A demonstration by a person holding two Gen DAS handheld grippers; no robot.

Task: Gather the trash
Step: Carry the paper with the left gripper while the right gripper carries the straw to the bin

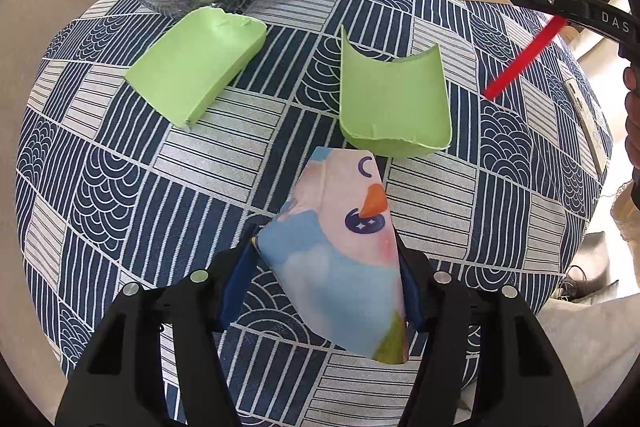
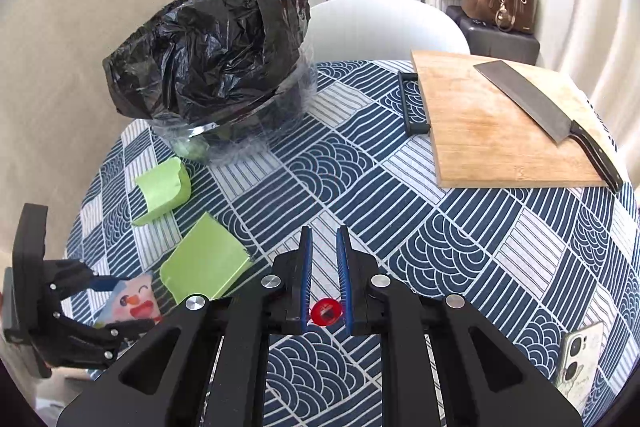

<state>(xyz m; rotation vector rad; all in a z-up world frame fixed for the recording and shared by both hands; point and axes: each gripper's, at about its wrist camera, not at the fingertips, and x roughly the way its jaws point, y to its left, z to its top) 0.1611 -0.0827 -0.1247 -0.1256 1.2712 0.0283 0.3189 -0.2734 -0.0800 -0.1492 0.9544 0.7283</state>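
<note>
Now, quick notes:
L claw [image 1: 326,291]: jaws part-open, paper cup [image 1: 340,259] lay on its side between the pads, on the tablecloth [image 1: 440,207]; right pad touched, left unclear.
R claw [image 2: 324,283]: nearly shut, pinching red straw [image 2: 326,311], above cloth.
Green scraps [image 1: 394,99]: just beyond cup, near bin [image 2: 208,67].

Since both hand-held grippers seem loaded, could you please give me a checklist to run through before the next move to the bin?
1. Left hand-held gripper around the printed wrapper: ok; firm pad contact: cannot tell.
2. Right hand-held gripper shut on the red straw: ok.
3. Bin open, black liner in place: ok.
4. Two green pieces collected: not ok, on the tablecloth.
5. Knife clear of the route: ok, on the cutting board.
</note>
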